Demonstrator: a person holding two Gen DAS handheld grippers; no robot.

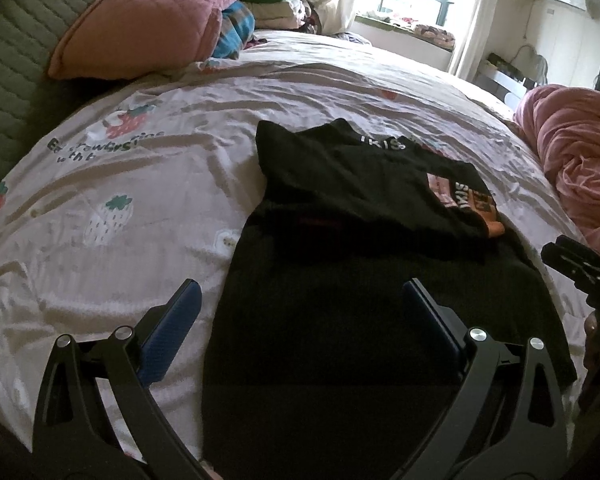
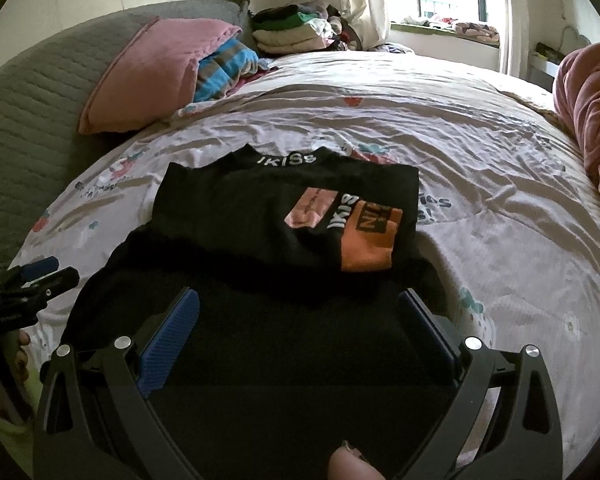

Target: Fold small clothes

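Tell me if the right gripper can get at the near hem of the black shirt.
Probably yes: the right gripper is open, hovering over the black shirt, with nothing between its fingers and the fabric.

- The near hem of the black garment (image 1: 340, 340) runs under the left gripper (image 1: 300, 312) and off the bottom edge of the left wrist view; its folds merge into one dark mass there.
- The right gripper (image 1: 580, 272) enters at that view's right edge, its fingers cut off, so their spacing cannot be read.
- In the right wrist view a fingertip (image 2: 352, 464) is cropped by the bottom edge.
- Small print on the garment's pink patch (image 2: 310, 208) is too small to read.
- The sheet lettering (image 1: 100, 146) is broken by creases.
- The folded pile (image 2: 292, 32) by the window blurs together.
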